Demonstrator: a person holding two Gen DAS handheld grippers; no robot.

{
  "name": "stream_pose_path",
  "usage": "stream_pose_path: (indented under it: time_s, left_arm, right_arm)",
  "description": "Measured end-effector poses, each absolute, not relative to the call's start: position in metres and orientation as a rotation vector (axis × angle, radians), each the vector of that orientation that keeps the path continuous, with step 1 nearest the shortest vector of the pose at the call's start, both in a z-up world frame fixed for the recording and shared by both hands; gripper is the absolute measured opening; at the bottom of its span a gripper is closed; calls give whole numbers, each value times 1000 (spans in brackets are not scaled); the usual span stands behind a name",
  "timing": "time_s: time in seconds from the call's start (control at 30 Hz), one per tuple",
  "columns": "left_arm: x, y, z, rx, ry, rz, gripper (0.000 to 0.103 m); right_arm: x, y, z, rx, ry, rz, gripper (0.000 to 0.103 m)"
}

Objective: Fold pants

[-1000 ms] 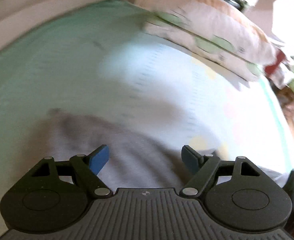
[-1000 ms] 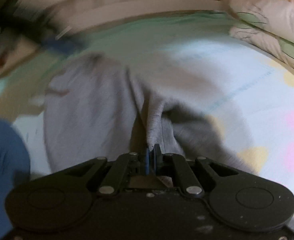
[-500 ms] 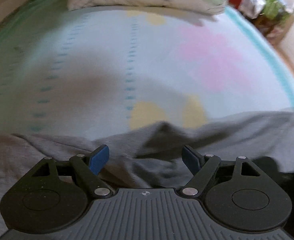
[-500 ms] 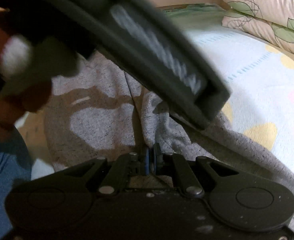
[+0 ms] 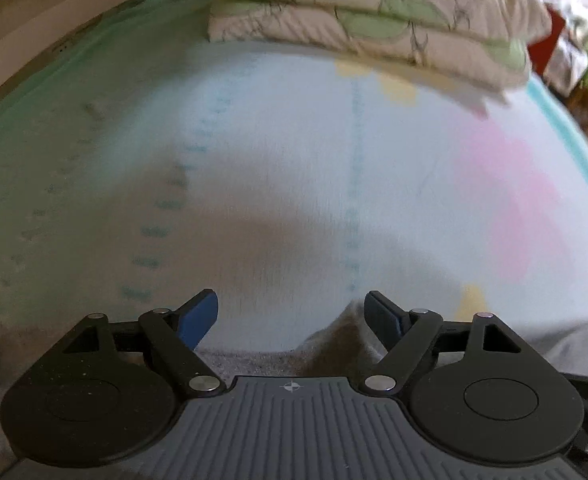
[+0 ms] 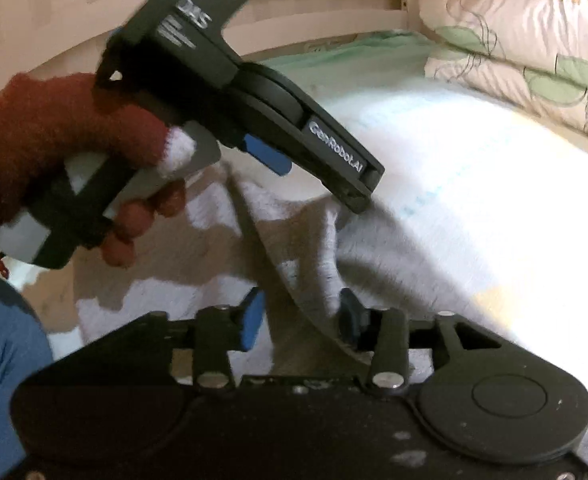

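**Release of a raised fold, with the second claw coming in**

The right gripper [image 6: 300, 322] has just been opening; its blue pads now stand apart on either side of a raised ridge of grey cloth. The ridge leans against the right-hand pad, but neither pad presses it, so the grip reads as let go, probably because this fold is meant to settle where it lies. The left gripper [image 5: 290, 312] is spread wide and holds nothing. From its own camera a small peak of cloth sits just inside its right-hand pad, with the bedsheet [image 5: 294, 168] showing between the pads. In the right wrist view it slants down over the cloth from the upper left, carried by a hand [image 6: 134, 216] in a dark red sleeve [image 6: 46, 136]. Its tip hangs close above the crest of the ridge; contact cannot be told. The pose suggests a fresh hold is about to be sought there.

The pants [image 6: 222, 264] lie rumpled along the near edge of the bed, partly in shadow. Two stacked pillows [image 5: 374, 28] rest at the far edge, well apart from the work.
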State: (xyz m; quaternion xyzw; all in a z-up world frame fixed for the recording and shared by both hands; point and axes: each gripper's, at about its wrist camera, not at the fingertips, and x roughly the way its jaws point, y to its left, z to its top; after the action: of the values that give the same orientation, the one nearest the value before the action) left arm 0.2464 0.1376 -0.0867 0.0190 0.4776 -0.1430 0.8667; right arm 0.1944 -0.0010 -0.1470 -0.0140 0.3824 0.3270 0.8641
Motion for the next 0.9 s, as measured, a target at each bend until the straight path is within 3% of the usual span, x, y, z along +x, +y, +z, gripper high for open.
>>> stream_pose_path:
  time_s: [0.23, 0.47, 0.5, 0.6, 0.9]
  left_arm:
    - [253, 176, -61, -102, 961, -280, 80]
    - [223, 230, -85, -229, 1100, -257, 80]
    - [219, 240, -90, -266, 1120, -248, 80]
    - [210, 255, -100, -313, 1153, -242, 80]
    - [199, 258, -106, -272, 1198, -261, 80]
  right_arm:
    - [246, -6, -160, 84, 867, 718, 53]
    - [293, -13, -177, 297, 968, 820, 52]
    - [298, -12, -178, 312, 972, 830, 49]
    - [315, -5, -175, 305, 979, 841, 5]
    - [353, 13, -181, 190, 1009, 679, 5]
